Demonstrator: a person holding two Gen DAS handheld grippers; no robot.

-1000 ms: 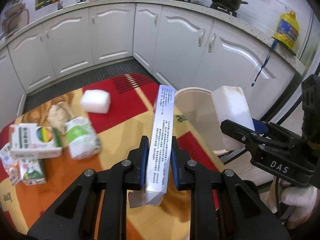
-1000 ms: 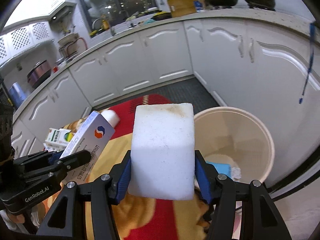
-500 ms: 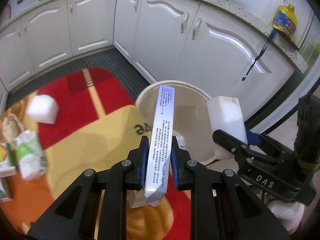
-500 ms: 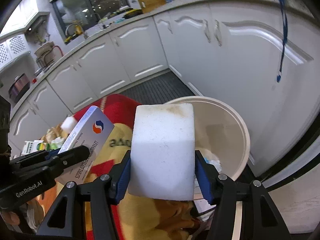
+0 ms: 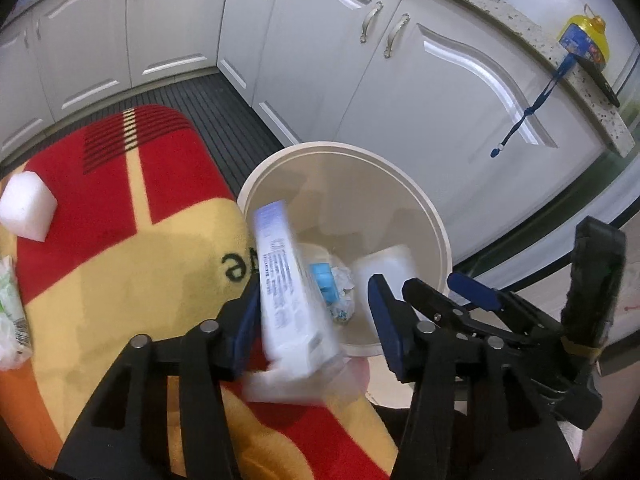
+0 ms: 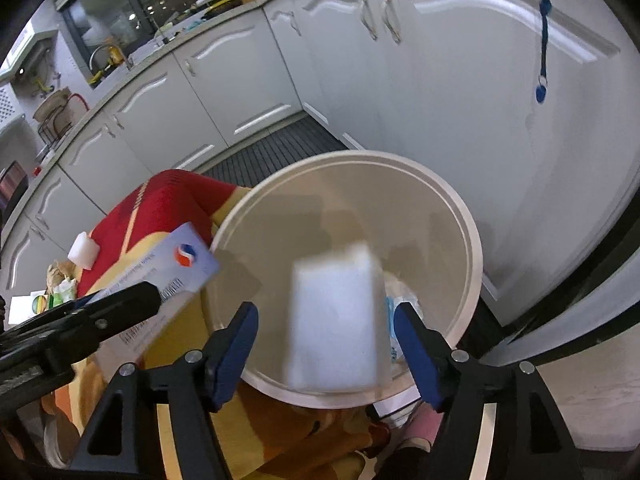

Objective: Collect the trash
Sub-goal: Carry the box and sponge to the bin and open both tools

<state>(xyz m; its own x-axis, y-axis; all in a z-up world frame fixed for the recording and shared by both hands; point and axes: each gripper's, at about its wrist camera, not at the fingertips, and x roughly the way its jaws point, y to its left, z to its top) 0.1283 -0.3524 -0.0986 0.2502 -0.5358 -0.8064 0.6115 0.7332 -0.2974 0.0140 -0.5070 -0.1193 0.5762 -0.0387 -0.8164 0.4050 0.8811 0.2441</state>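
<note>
A cream trash bin [image 5: 400,176] [image 6: 472,232] stands open on the floor below both grippers. My left gripper [image 5: 314,288] [image 6: 112,312] hangs over the bin's near left rim and its jaws are opening. A white and blue carton [image 5: 288,288] [image 6: 168,272] tilts, blurred, between them, clear of the right pad. Over the bin's mouth, my right gripper [image 6: 326,312] [image 5: 430,284] has its jaws opening too. A white foam block [image 6: 336,320] [image 5: 384,268] is blurred between them, and neither pad presses on it.
Blue packaging [image 5: 324,280] and crumpled paper lie in the bin. A red and yellow mat [image 5: 120,240] carries another foam block [image 5: 26,212] [image 6: 82,250] and a green and white packet [image 5: 10,308]. White cabinets [image 5: 440,80] wall off the far side.
Both grippers came forward and down over the bin. Their jaws have spread, and the carton and the foam block have come loose.
</note>
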